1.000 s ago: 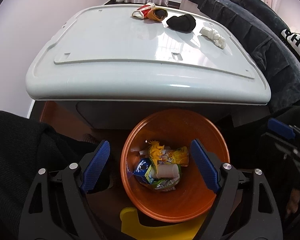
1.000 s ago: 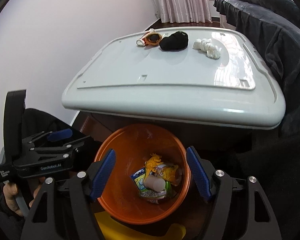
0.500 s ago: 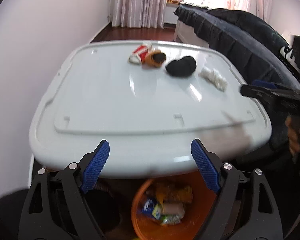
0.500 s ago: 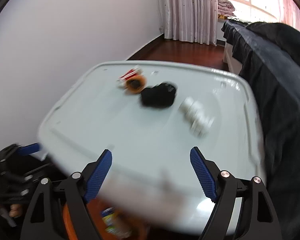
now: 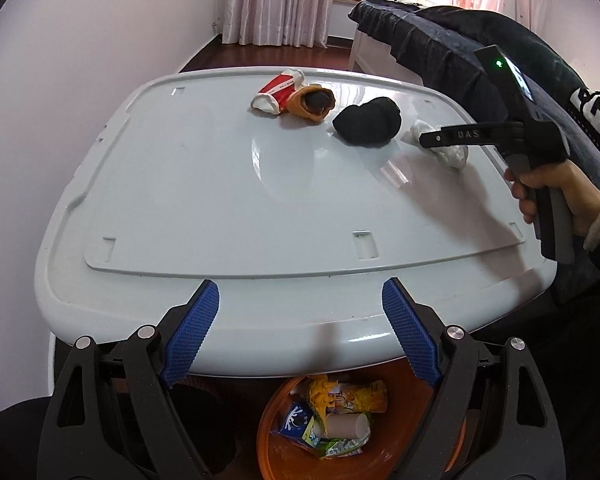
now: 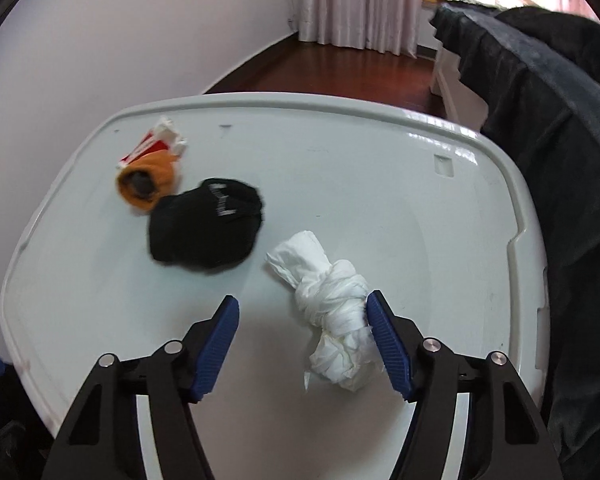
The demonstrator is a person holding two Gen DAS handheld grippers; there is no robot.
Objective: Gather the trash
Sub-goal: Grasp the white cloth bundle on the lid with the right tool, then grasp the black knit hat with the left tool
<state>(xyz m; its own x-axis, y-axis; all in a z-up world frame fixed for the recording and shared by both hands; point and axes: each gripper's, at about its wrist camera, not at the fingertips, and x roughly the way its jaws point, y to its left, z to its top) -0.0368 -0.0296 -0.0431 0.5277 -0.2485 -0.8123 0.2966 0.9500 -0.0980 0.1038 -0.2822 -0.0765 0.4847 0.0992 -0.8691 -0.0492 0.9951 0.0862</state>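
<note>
A twisted white tissue wad [image 6: 332, 308] lies on the white table [image 6: 340, 160], next to a black cloth bundle [image 6: 208, 224], an orange wad [image 6: 146, 180] and a red-and-white carton [image 6: 152, 146]. My right gripper [image 6: 302, 300] straddles the tissue wad with its jaws closing. The right pad touches the wad and the left pad stands well clear. In the left wrist view the right gripper [image 5: 432, 138] reaches over the tissue wad [image 5: 452, 154]. My left gripper [image 5: 300, 286] hangs open and empty over the table's near edge, above the orange bin [image 5: 284, 452] of wrappers.
A dark blanket [image 6: 540, 120] drapes along the table's right side. A pale wall [image 5: 80, 60] runs on the left. Curtains [image 5: 276, 0] and wooden floor lie beyond the far edge. The bin sits below the near edge of the table [image 5: 220, 200].
Both grippers rose from over the bin to the tabletop. The right one travelled forward across the table to the white wad, and its jaws have narrowed. The left stayed near the front edge.
</note>
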